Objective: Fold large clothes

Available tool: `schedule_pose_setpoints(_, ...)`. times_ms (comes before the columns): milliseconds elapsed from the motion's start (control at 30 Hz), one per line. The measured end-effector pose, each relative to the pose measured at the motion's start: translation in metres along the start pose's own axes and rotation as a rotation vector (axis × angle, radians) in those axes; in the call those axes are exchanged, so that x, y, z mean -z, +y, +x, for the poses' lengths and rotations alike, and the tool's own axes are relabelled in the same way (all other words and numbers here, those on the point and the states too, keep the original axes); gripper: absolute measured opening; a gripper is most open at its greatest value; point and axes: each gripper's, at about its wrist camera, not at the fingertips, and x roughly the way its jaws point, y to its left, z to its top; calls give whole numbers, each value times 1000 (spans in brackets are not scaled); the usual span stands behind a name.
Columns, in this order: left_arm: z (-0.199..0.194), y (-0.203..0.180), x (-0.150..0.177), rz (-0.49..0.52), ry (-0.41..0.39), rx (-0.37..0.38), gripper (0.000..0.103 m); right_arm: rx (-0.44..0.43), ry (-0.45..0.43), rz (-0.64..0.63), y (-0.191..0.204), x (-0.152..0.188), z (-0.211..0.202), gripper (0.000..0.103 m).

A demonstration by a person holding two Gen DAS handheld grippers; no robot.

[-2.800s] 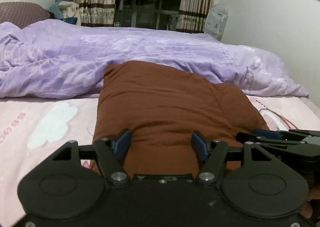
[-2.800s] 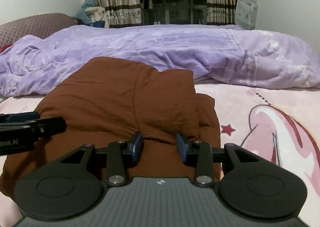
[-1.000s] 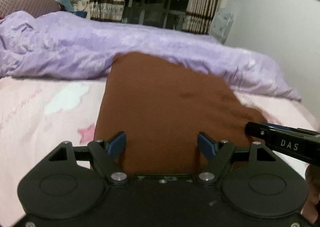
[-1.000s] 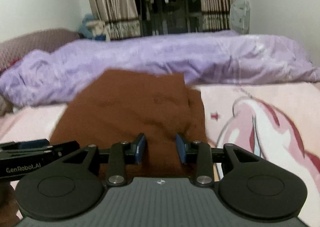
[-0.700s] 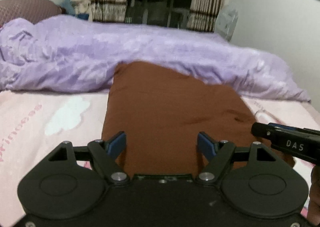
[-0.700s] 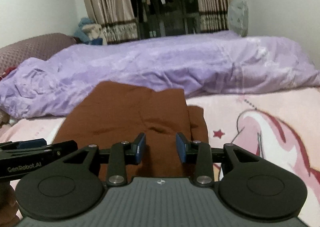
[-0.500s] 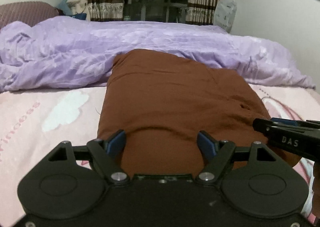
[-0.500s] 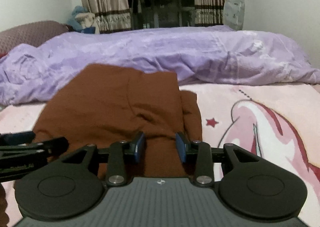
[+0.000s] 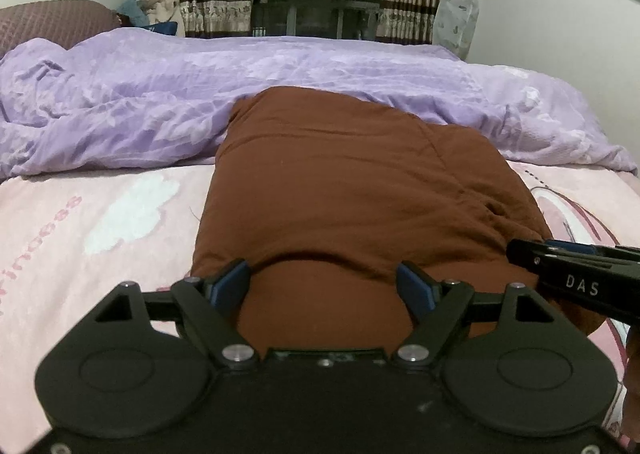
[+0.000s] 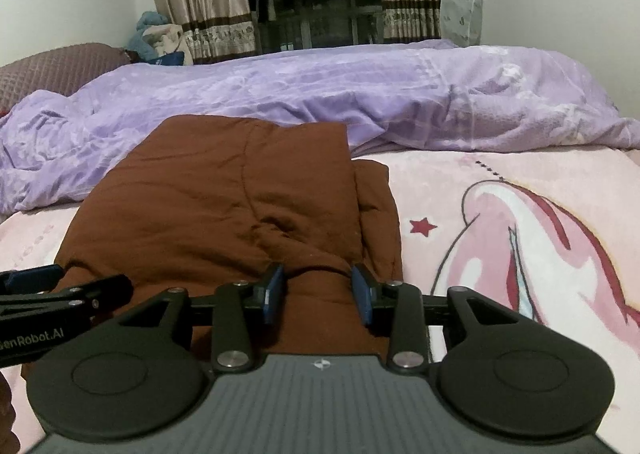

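While the brown garment (image 9: 352, 190) lies folded to a long rectangle on the pink sheet (image 9: 100, 234), both tools sit at its near edge.

- Left gripper (image 9: 323, 284): fingers (image 9: 230, 282) spread wide and released. They have just opened a little further. The garment's near-left corner lies between them, and nothing is pinched.
- Right gripper (image 10: 319, 294): fingers about half closed over the garment's near-right part, with a pucker of cloth between the pads. I cannot tell whether they press on it.

Judgement: the step in hand is to take the near edge and carry it toward the garment's far end, halving the length. To do it well:
- catch every layer at each near corner, not only the top ply;
- close both sides before lifting;
- raise the two sides level so the edge stays straight;
- lay the near edge square on the far edge.

Edges: a narrower underlayer sticks out along the garment's right side and could drag loose. Tuck it in or grip it too.

Room: open sheet lies left and right of the garment. The purple duvet (image 9: 280, 94) touches its far end, so the fold should land short of it.
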Motion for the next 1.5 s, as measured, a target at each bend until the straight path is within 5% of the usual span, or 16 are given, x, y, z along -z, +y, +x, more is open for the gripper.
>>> schedule_pose_setpoints(367,17,23,-54,-61,-33,-10,80,-90,-53,33,0,-49,12,45)
schedule_pose_setpoints(500,34,22,-50,-55,2,11,80,-59,33,3,8,-41,40,44)
schedule_pose_setpoints(867,45,9,-39,-9,-9,-10,89,-28,24,-45,17,-25,47,44)
schedule_pose_setpoints(1200,-18,7,-40,25,-65,-19,90,-38,-19,-40,13,-32,-5,44)
schedule_pose_setpoints(1500,-67,7,17,-61,-101,16,90,-50,-84,-22,6,-6,-62,45)
